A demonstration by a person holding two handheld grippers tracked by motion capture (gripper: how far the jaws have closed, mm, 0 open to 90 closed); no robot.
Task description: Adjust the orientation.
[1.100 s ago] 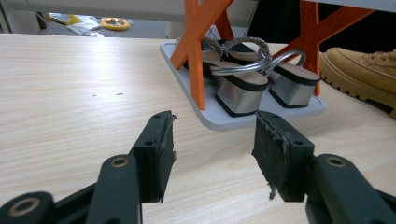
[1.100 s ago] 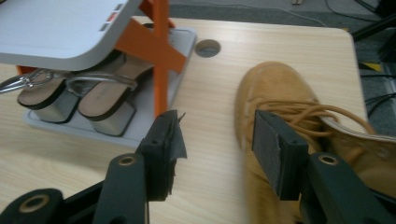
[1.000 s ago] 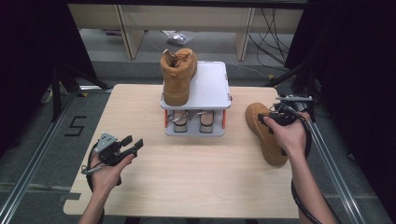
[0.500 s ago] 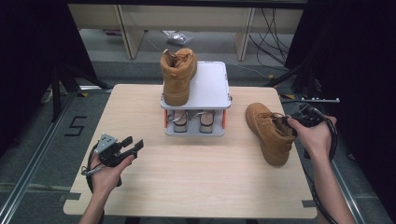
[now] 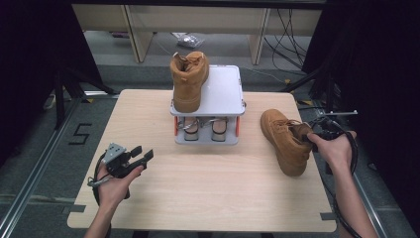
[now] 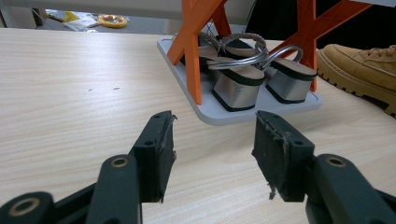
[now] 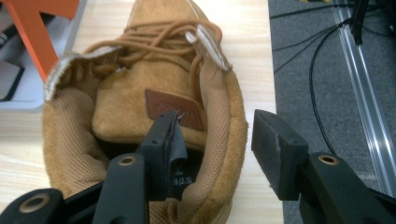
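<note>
On the right side of the bench (image 5: 208, 198) a tan boot (image 5: 285, 141) lies with its toe toward the person and its open collar toward the right edge; the right hand-held gripper (image 5: 311, 140) has one jaw inside that collar and the other outside it, so the padded collar wall stands between them; in the right gripper view the jaws (image 7: 212, 149) are spread wider than the wall, the outer one clear of the boot (image 7: 154, 98), so the boot is straddled rather than clenched, and whether the inner jaw touches the lining cannot be told. A second tan boot (image 5: 188, 79) stands upright on the left part of a small white rack (image 5: 223, 89) in the middle of the bench, well apart from the first; under the rack's top, between orange legs, sits a pair of silver block-heeled sandals (image 6: 254, 74) on the lower tray. The left hand-held gripper (image 5: 141, 154) is held near the left front of the bench, well short of the rack; its jaws are released, wide apart with nothing but bare wood seen between them (image 6: 212, 154), and they point toward the rack's lower tray.
</note>
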